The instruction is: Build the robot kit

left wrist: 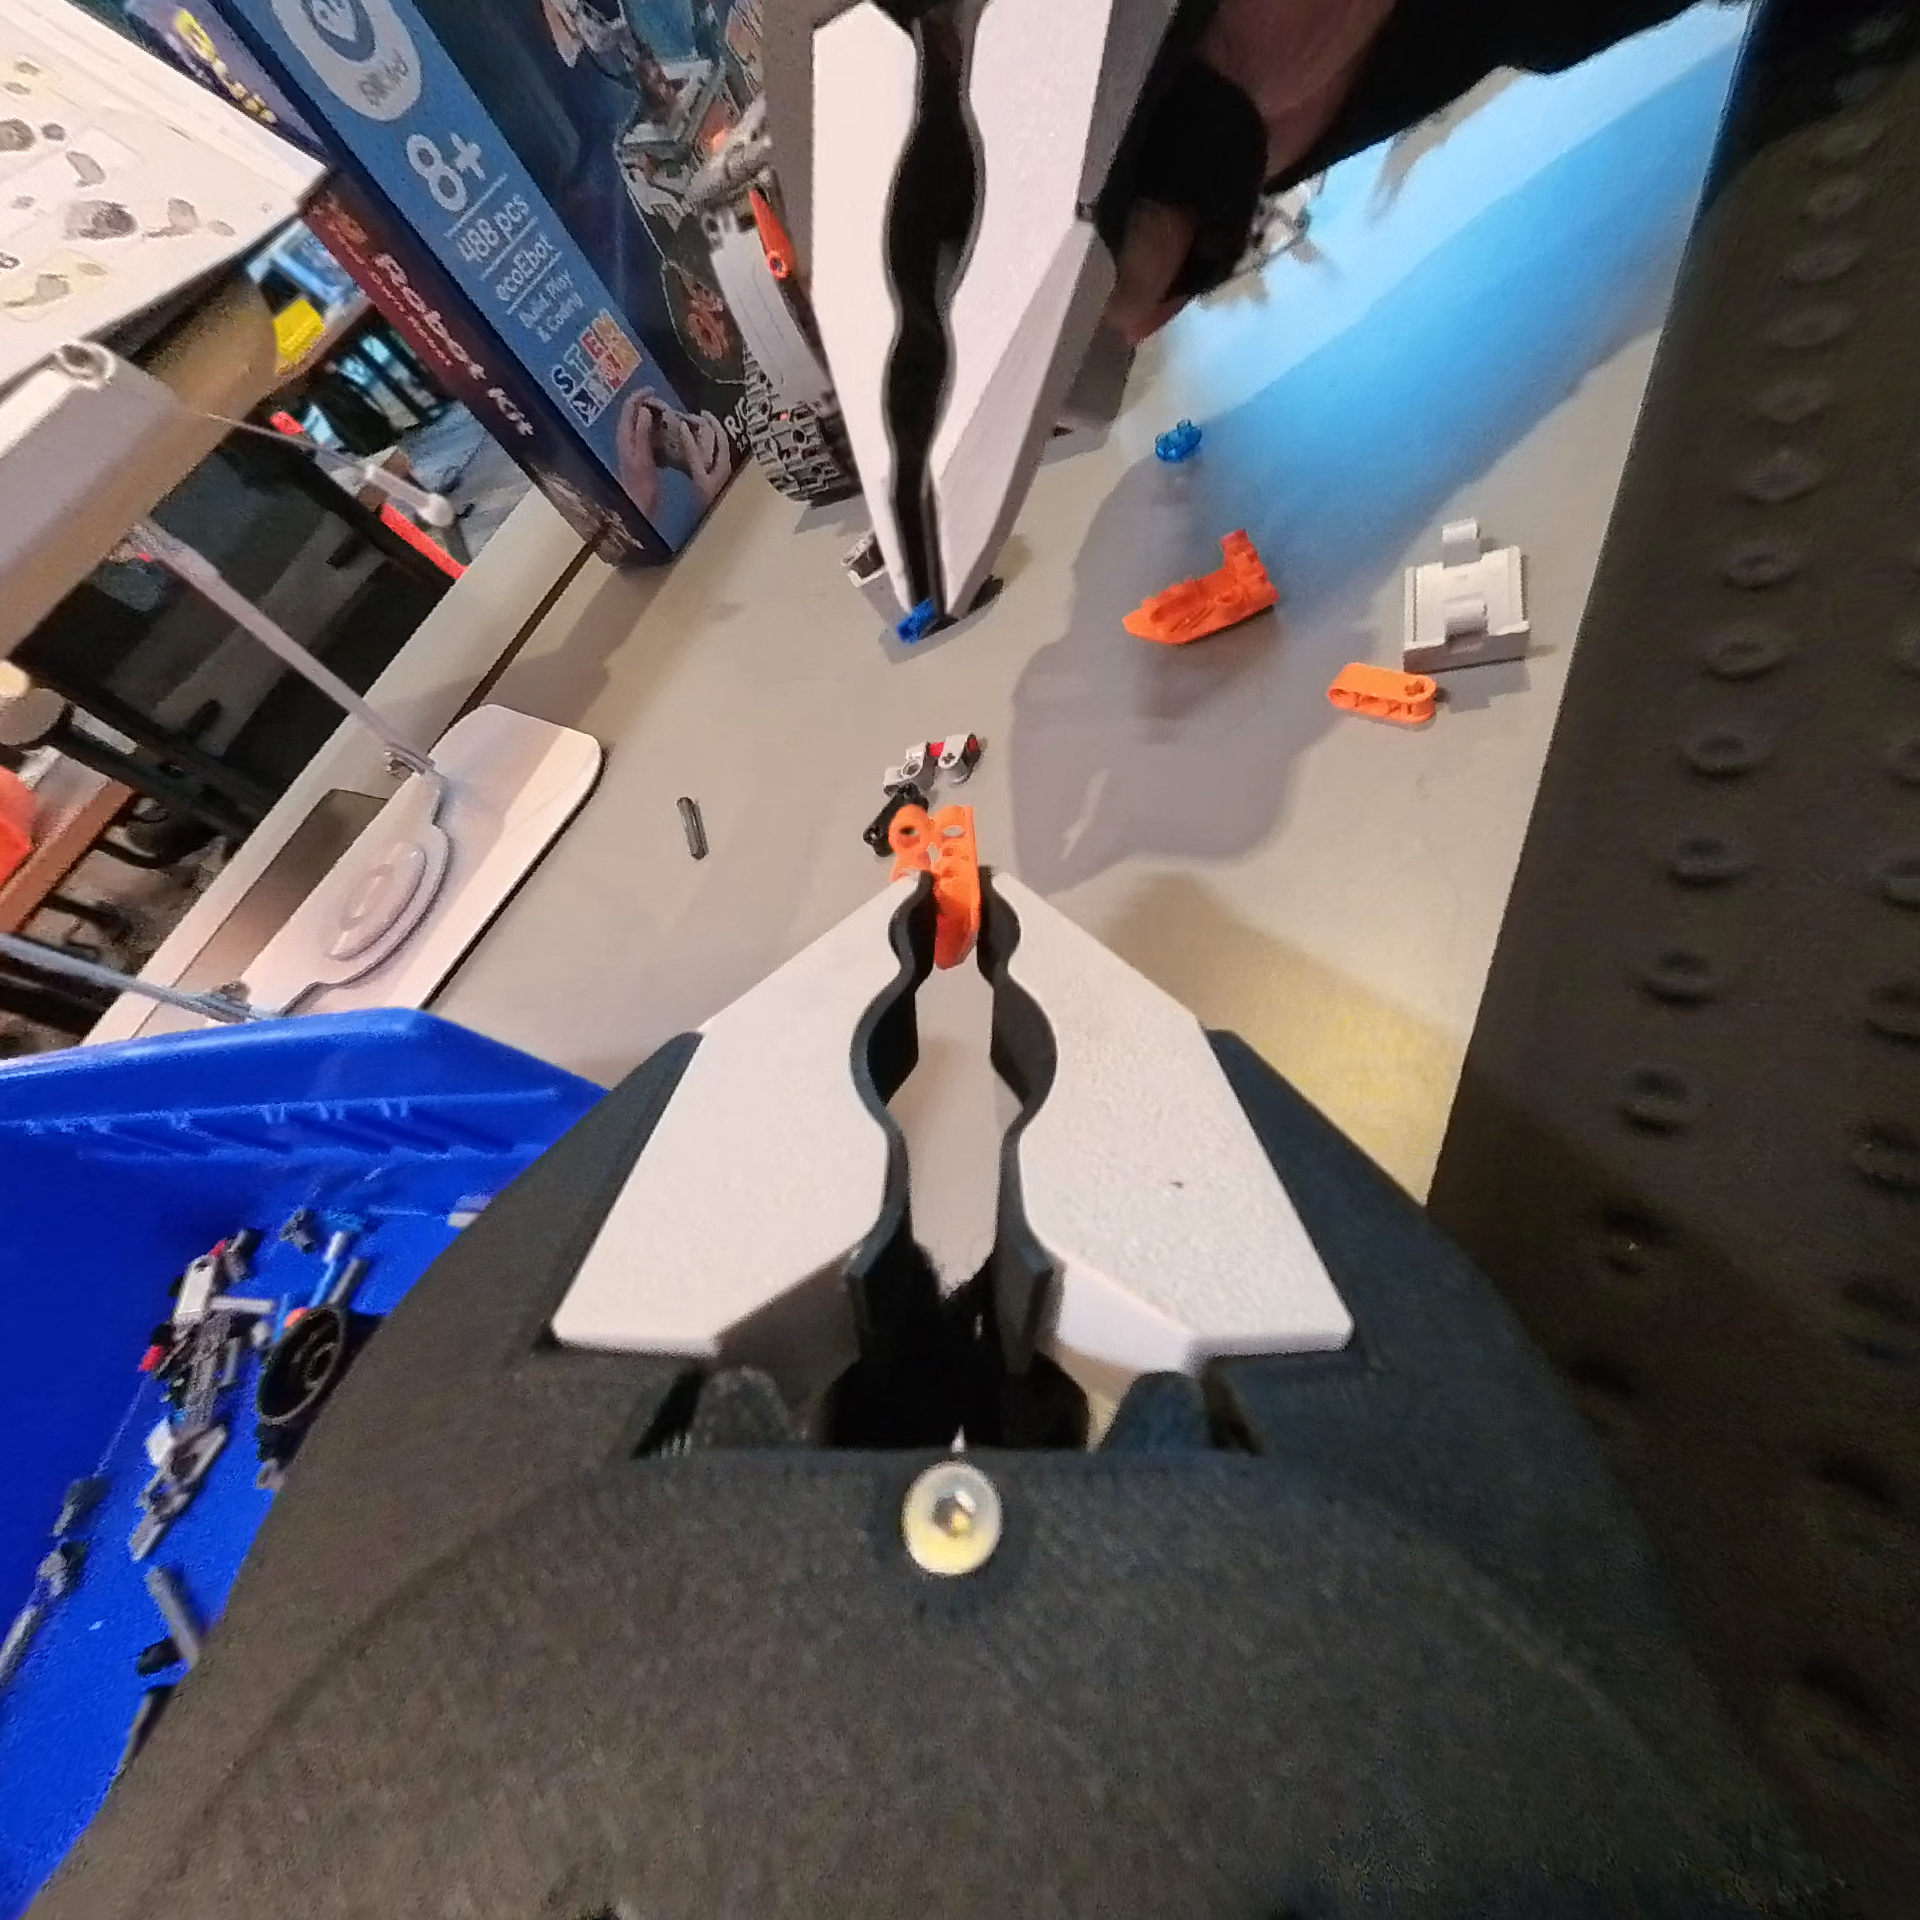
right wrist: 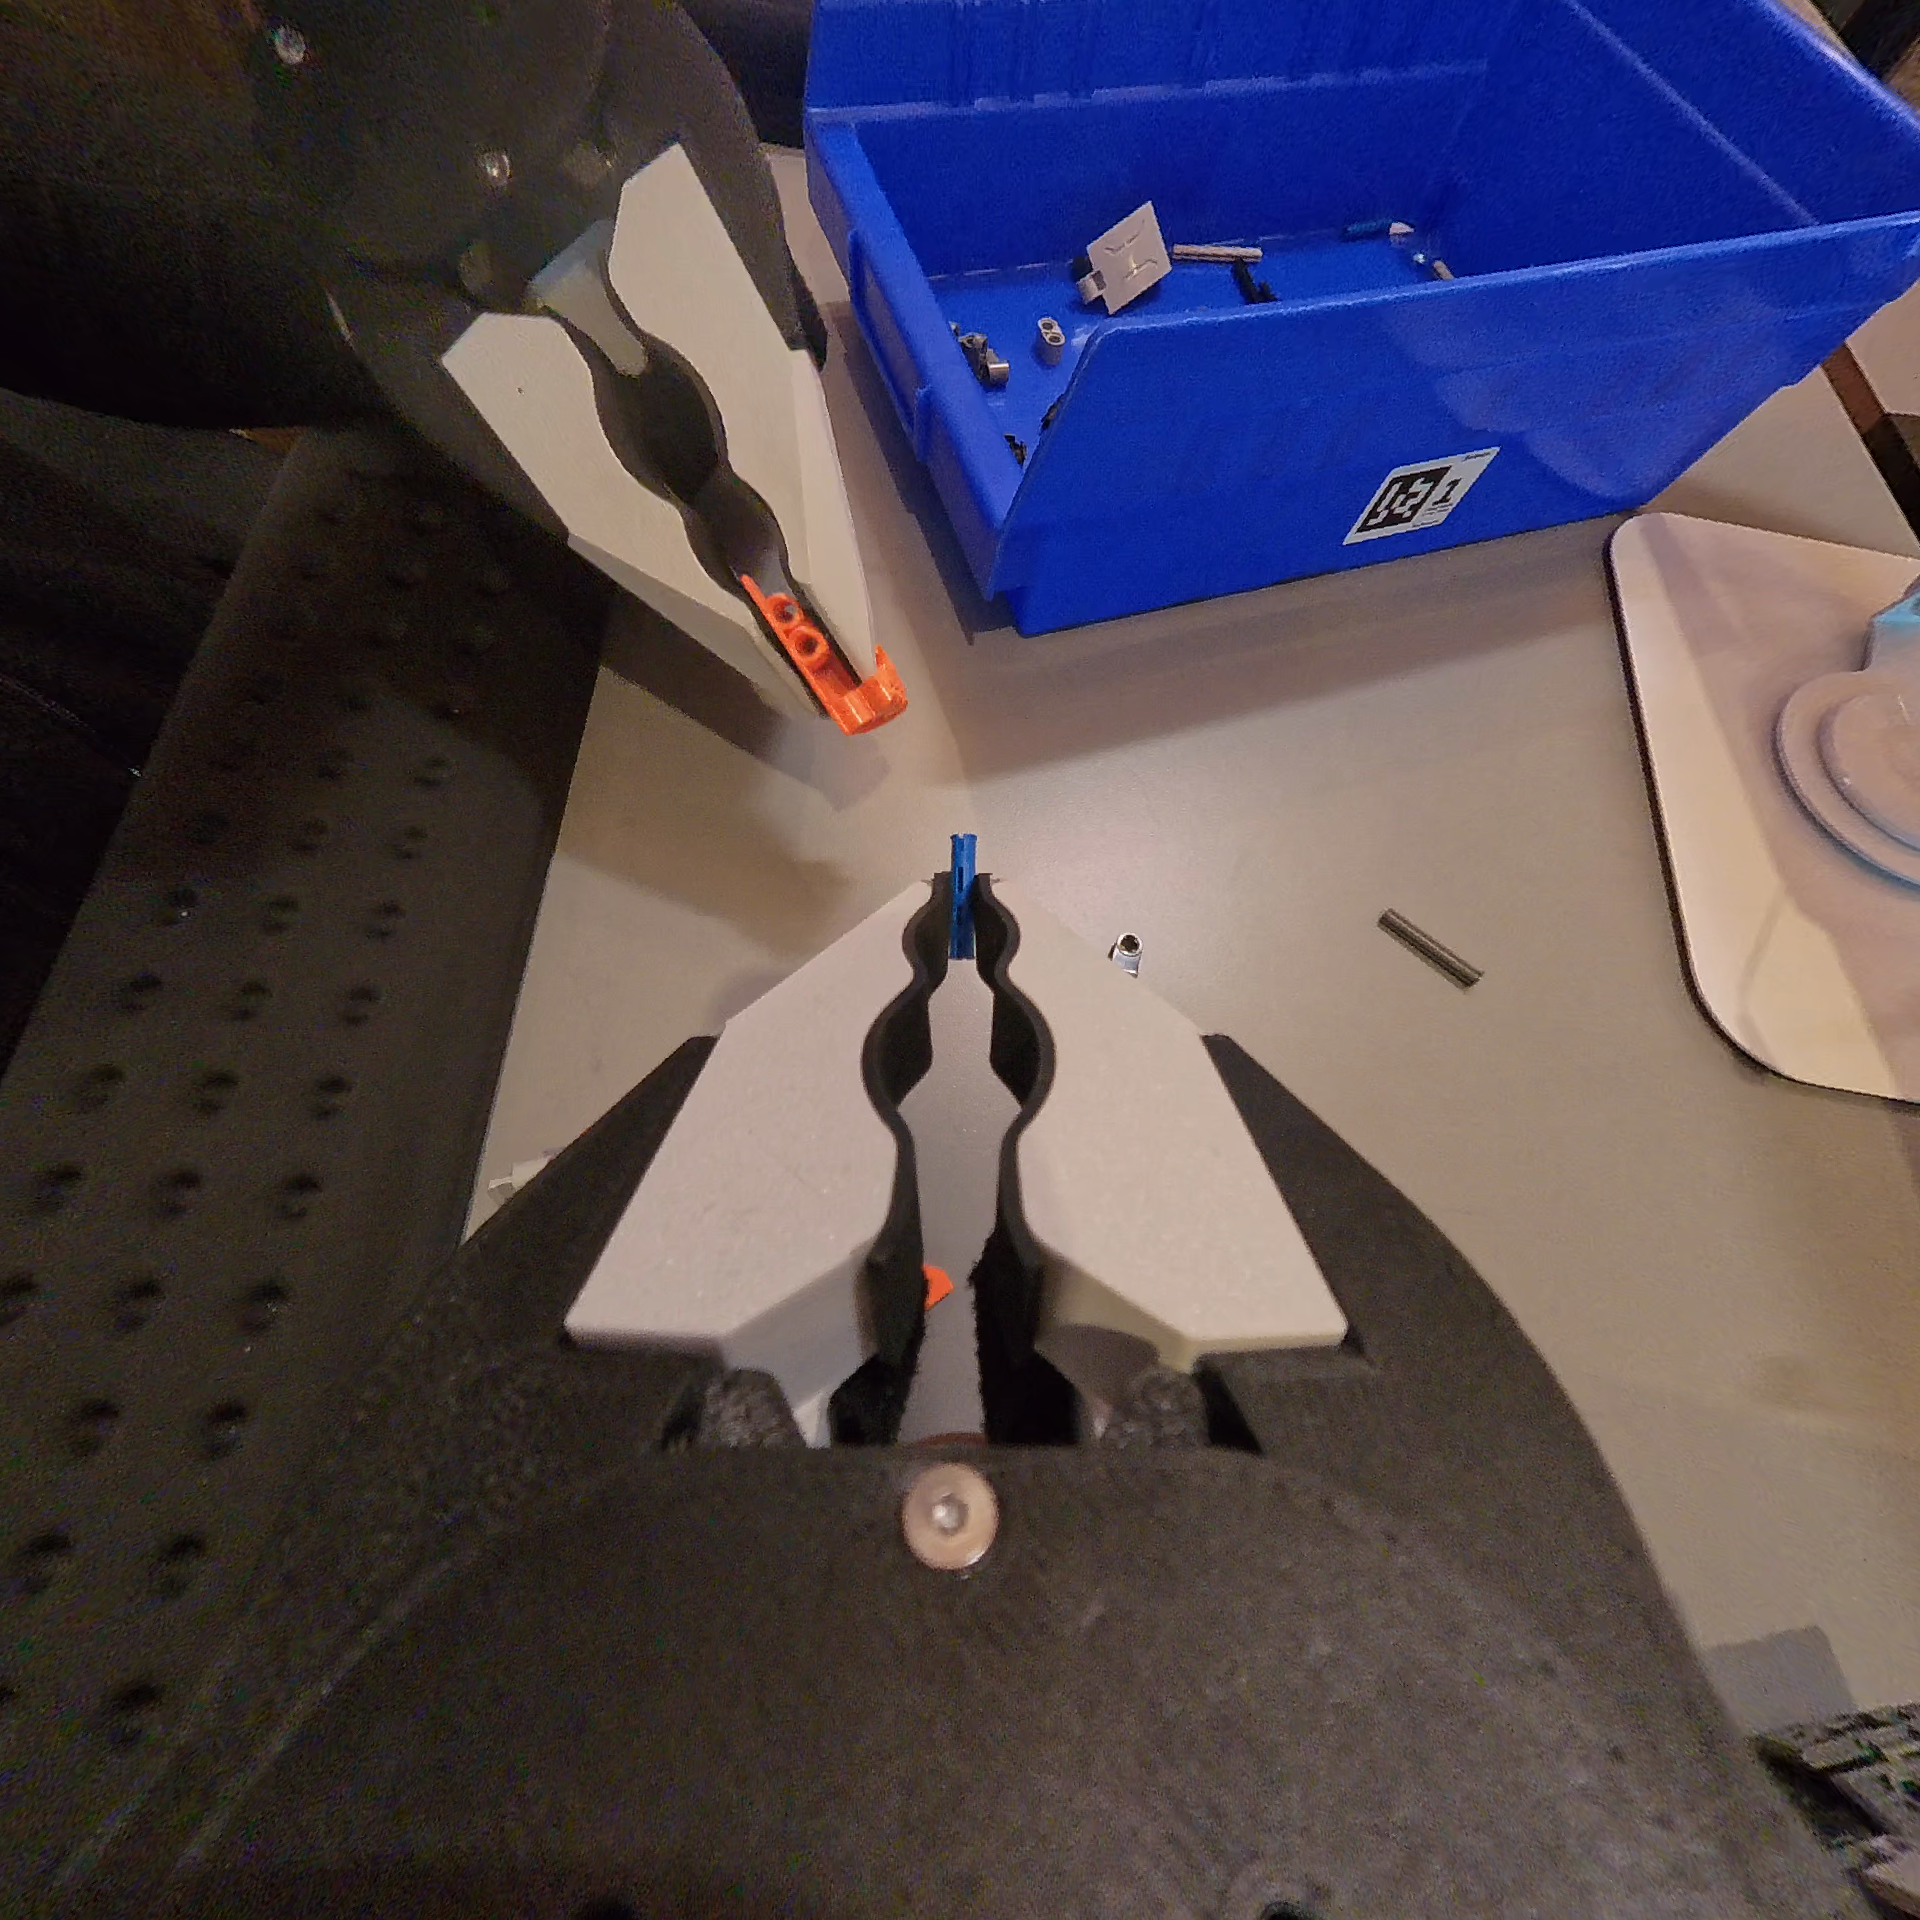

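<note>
Closest to us in the left wrist view, the left gripper has its jaws closed narrow on an orange perforated beam, which stands out past the tips above the grey table. Just beyond the beam lies a small cluster of grey and black connector pieces, and a dark short axle lies to the left of them. We see the right gripper coming down from above, near the table, with its jaws pinched on a small blue pin. To the right of it lie an orange angled piece, a flat orange beam, a grey panel piece and a small blue stud piece. In the right wrist view the blue pin points forward between the tips. A blue bin with small parts stands behind, beside a kit box.
</note>
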